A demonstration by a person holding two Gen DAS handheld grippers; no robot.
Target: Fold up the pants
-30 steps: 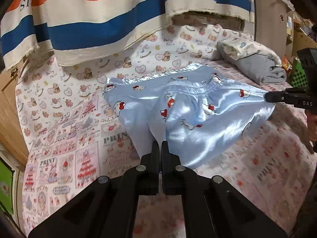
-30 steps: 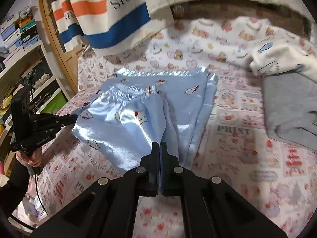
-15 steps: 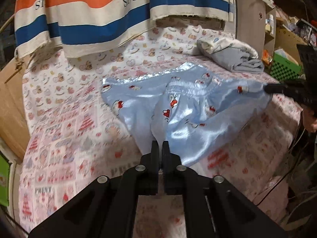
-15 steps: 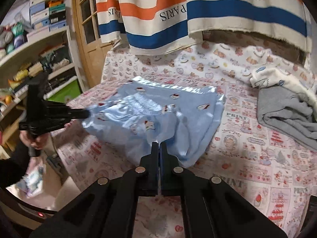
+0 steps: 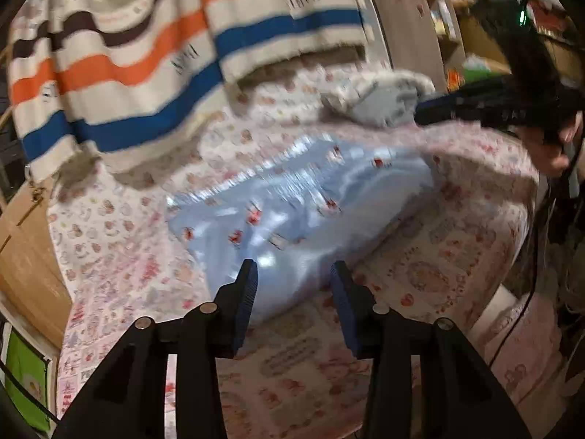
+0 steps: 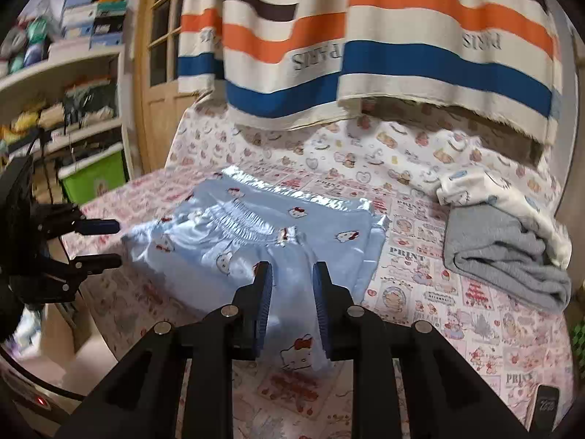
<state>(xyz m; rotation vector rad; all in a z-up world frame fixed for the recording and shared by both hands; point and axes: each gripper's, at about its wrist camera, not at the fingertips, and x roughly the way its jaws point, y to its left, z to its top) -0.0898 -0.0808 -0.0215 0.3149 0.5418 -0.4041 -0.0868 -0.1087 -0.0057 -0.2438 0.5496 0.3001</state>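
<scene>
The light blue satin pants point(image 6: 256, 234) with a cat print lie folded on the patterned bed sheet point(image 6: 420, 292); the elastic waistband lies across the middle. They also show, blurred, in the left wrist view point(image 5: 299, 212). My right gripper point(image 6: 291, 270) is open and empty, its jaws just above the near edge of the pants. My left gripper point(image 5: 294, 278) is open and empty above the pants' near edge; it also shows from the side in the right wrist view point(image 6: 98, 243), beside the pants' left edge. The right gripper point(image 5: 475, 106) appears at the right of the left wrist view.
A grey and white folded pile of clothes point(image 6: 504, 241) lies on the bed at the right. A striped cloth point(image 6: 365, 47) hangs behind the bed. Shelves point(image 6: 62, 73) and a green bin point(image 6: 95, 179) stand left of the bed. A dark object point(image 6: 546, 402) lies at the sheet's front right.
Both grippers have opened and let go of the pants, which now lie on the bed. Both grippers have pulled back and risen; the left wrist view is blurred by motion.
</scene>
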